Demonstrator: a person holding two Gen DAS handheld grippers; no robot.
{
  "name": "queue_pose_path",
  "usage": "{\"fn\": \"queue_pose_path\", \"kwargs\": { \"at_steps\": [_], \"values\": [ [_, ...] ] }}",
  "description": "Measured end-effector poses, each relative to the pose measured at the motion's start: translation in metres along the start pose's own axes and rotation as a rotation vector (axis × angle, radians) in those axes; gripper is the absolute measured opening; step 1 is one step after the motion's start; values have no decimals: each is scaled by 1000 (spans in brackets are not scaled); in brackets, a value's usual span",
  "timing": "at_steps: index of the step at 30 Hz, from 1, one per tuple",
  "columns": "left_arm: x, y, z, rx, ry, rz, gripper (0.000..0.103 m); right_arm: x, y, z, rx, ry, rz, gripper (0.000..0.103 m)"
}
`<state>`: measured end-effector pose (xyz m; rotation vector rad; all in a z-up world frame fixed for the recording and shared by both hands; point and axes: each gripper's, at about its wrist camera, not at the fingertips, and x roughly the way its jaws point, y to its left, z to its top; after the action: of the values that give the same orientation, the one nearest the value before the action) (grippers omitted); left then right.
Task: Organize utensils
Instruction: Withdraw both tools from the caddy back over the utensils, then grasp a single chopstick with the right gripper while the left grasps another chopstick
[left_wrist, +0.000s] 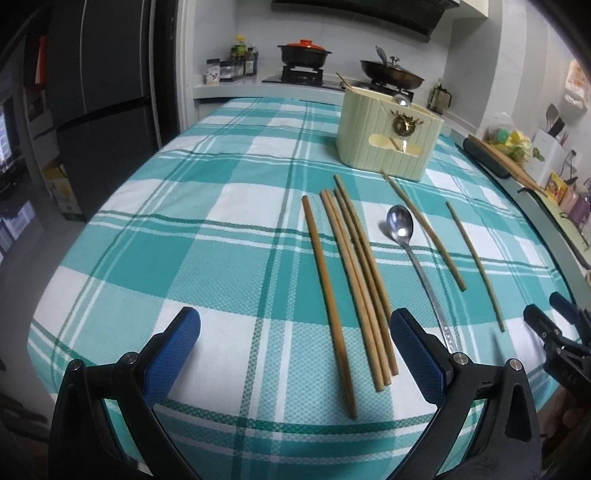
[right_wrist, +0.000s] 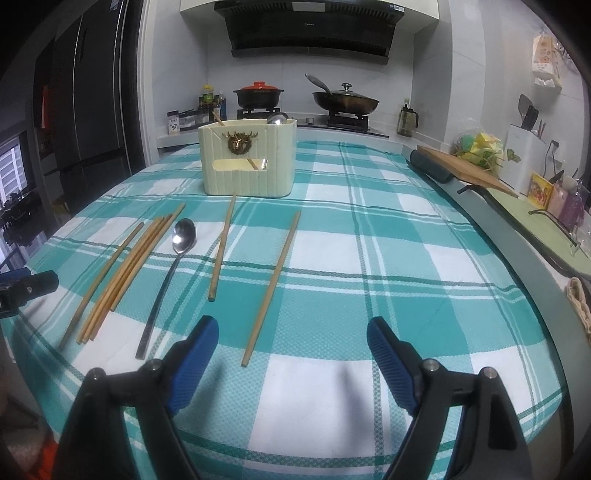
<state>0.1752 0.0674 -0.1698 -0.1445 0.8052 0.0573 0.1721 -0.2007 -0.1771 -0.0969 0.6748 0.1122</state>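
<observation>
Six loose chopsticks and one spoon (left_wrist: 400, 225) lie on the checked tablecloth (left_wrist: 147, 251), all on the near side of the cream holder (left_wrist: 388, 136), which serves as the landmark here. The holder already has one spoon (right_wrist: 277, 118) and one chopstick (right_wrist: 218, 119) poking out of its top, so it reads as the place the rest should go.

Nearest the holder: a single chopstick (right_wrist: 222, 245), its far tip almost touching the holder's base. Right of it and further from the holder lies another single (right_wrist: 272, 286). Left of the spoon, a tight bundle of chopsticks (left_wrist: 360, 280) with one more (left_wrist: 327, 295) set slightly apart on its outer side.

Every piece has its long axis running roughly from the holder toward the table's near edge. The loose spoon points its bowl at the holder, handle toward the grippers. My guess is this layout leaves each near end open to a pinch from the table edge.

Left gripper (left_wrist: 295, 350): fingers released and spread wide, nothing between the pads, hanging above the near ends of the bundle and the apart chopstick. Right gripper (right_wrist: 291, 365): also wide apart and empty, with the near tip of the rightmost single chopstick just ahead of its left finger.

Likely first picks: bundle for the left, rightmost single for the right.
</observation>
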Motion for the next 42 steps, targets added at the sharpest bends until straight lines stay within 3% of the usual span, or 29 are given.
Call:
{"fn": "queue_pose_path", "kwargs": {
  "at_steps": [18, 24, 29, 36, 42],
  "values": [
    [54, 8, 27, -22, 97, 60, 102, 24, -2, -3, 16, 82, 1, 84],
    [67, 6, 30, 1, 127, 96, 102, 26, -7, -3, 31, 93, 2, 84],
    [76, 13, 26, -41, 174, 91, 102, 32, -10, 3, 48, 119, 20, 84],
    [80, 7, 25, 22, 191, 126, 103, 49, -8, 8, 58, 185, 83, 84],
    [84, 7, 28, 49, 204, 111, 103, 67, 0, 8, 5, 255, 103, 79]
  ]
}}
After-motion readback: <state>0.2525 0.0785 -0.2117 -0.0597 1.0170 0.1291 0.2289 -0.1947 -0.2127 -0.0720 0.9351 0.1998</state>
